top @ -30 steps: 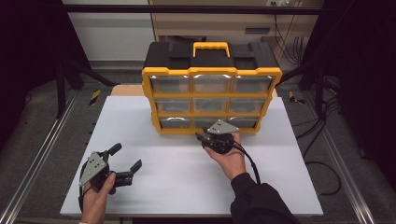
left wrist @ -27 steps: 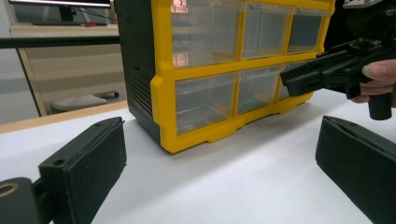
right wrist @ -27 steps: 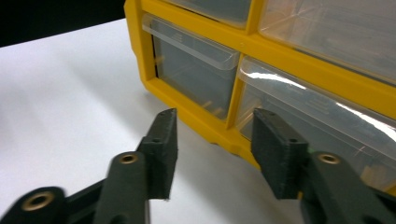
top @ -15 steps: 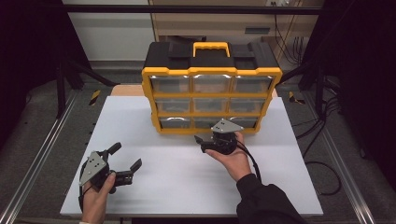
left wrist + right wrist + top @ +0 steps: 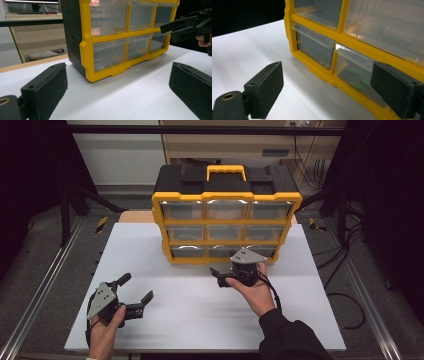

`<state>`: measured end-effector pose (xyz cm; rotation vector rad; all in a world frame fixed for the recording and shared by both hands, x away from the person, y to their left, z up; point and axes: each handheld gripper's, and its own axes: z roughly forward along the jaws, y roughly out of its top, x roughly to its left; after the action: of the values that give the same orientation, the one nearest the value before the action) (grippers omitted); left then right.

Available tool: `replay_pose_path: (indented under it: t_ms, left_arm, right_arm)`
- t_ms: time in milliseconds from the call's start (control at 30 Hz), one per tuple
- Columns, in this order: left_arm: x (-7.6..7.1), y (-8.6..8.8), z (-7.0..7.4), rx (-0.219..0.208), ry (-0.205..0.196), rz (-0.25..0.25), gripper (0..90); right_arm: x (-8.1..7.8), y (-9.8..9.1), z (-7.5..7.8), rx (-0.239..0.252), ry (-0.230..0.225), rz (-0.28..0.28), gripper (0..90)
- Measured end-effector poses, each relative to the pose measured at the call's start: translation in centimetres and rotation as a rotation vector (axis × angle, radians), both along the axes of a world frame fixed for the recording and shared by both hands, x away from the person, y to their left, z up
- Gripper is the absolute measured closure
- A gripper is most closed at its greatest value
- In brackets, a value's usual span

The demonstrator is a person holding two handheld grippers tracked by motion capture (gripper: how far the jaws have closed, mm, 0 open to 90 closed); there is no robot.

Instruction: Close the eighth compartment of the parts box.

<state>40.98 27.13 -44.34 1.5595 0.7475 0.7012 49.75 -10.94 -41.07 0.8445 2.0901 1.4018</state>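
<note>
Right gripper (image 5: 223,274) just before the yellow drawer organiser (image 5: 227,215), jaws just opened wide, empty, left gripper (image 5: 134,292) jaws wide, empty

Glossy yellow plastic organizer (image 5: 227,227) with clear smooth drawers (image 5: 315,46); matt white table (image 5: 190,320).

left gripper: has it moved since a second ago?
No. In the high view the left gripper sits at the same spot near the white board's front-left corner, equally far from the yellow organizer, jaws open.
</note>
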Motion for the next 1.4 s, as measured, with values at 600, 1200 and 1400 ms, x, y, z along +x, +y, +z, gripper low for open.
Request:
replay_pose_path:
  t_ms: [600,1200,1400]
  left_arm:
    - [-0.4,0.5,0.1,0.0,-0.005,0.021,1.2]
    - [-0.3,0.1,-0.1,0.02,0.001,0.006,1.2]
    - [-0.4,0.0,0.0,0.023,-0.003,0.002,1.2]
  right_arm:
    - [-1.0,-0.2,0.5,0.002,-0.022,-0.027,13.3]
    - [-2.1,-2.0,1.0,0.028,-0.088,-0.056,12.8]
    - [-2.5,-2.5,0.9,0.032,-0.074,-0.062,5.3]
